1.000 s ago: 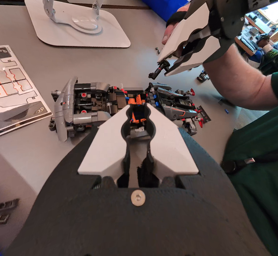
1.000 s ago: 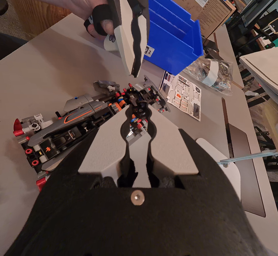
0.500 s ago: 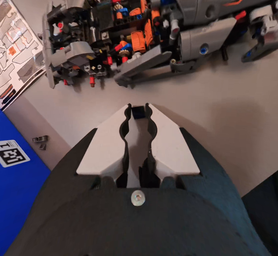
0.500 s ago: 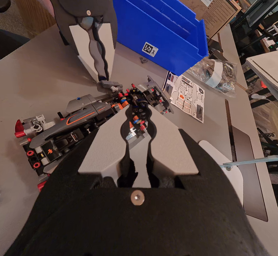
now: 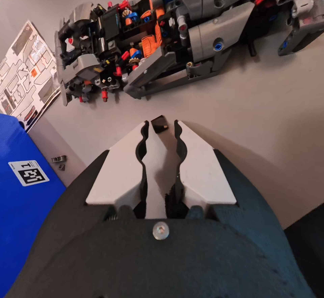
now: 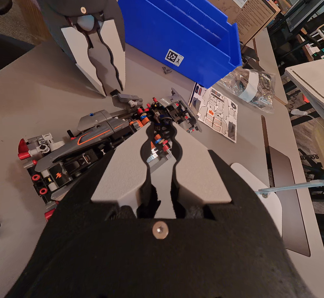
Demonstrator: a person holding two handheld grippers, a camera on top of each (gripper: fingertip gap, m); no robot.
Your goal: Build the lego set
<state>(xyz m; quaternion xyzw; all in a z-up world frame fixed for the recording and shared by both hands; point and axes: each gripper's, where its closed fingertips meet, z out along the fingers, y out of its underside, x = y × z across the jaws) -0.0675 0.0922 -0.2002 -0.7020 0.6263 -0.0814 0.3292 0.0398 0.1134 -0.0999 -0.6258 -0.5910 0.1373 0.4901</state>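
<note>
Since half a second ago my left gripper (image 5: 159,123) has spread its fingers, freeing a small black piece (image 5: 159,124) that now lies between the tips on the worktop (image 5: 228,114), beside the car model (image 6: 98,131). My right gripper (image 6: 161,126), fingers apart and empty, hovers over the car.

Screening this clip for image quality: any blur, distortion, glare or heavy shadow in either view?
Left wrist view: strong wide-angle bending at the edges, the lego car softens toward the upper right, and the left gripper throws a broad shadow on the table. Right wrist view: sharper overall, warm dim light, slight glare on the plastic bag, background clutter distorted.
</note>
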